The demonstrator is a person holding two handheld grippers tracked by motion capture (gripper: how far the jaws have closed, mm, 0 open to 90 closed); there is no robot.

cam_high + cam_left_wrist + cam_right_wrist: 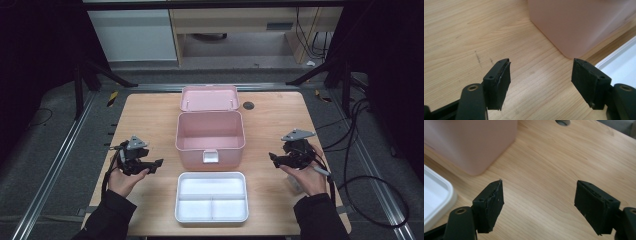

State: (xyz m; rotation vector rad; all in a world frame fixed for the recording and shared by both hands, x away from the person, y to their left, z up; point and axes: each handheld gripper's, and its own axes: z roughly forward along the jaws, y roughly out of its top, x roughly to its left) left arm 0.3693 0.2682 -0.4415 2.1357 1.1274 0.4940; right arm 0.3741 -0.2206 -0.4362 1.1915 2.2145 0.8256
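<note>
we are holding the left gripper [159,163] and the right gripper [272,157] with jaws spread wide and empty, flanking the open pink box [210,137] mid-table, the white tray [211,197] lying just before it on the wooden table [145,115].

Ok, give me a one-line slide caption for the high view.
Open left gripper and right gripper flank an open pink box and white divided tray on a wooden table.

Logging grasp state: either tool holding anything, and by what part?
Nothing held. Left tool and right tool are both open over bare table, either side of the pink box.
</note>
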